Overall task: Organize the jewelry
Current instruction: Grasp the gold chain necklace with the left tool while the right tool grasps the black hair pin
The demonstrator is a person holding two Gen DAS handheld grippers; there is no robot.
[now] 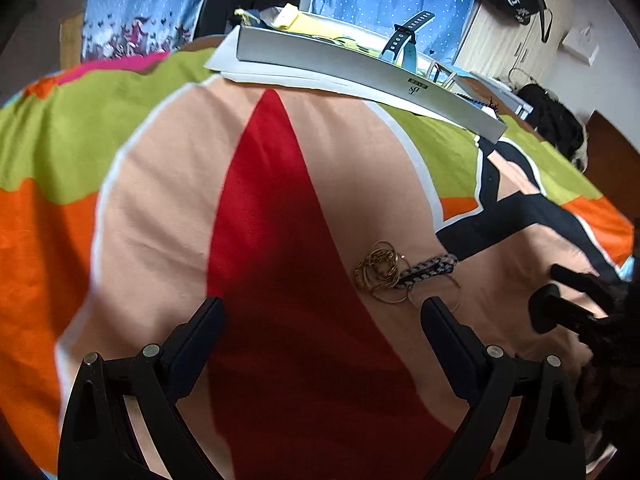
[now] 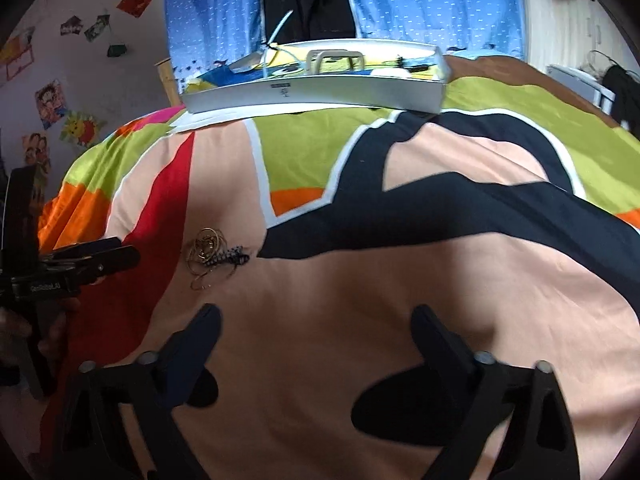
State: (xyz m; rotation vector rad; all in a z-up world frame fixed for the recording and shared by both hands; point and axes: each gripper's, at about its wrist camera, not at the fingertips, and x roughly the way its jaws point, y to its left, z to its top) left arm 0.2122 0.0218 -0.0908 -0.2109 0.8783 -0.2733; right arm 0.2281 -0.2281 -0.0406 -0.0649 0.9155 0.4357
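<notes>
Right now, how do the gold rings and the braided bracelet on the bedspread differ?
The gold rings are thin, shiny wire hoops; the braided bracelet is a thicker woven band in blue, black and white. The gold rings lie heaped and overlapping, while the braided bracelet stretches out as one strip with thin cord ends. Both lie touching on the bedspread, outside the white tray, with neither gripper holding them.

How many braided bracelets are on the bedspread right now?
1. The braided bracelet lies on the peach patch of the bedspread, touching the right side of the gold tangle. Another could be hidden under the tangle.
</notes>
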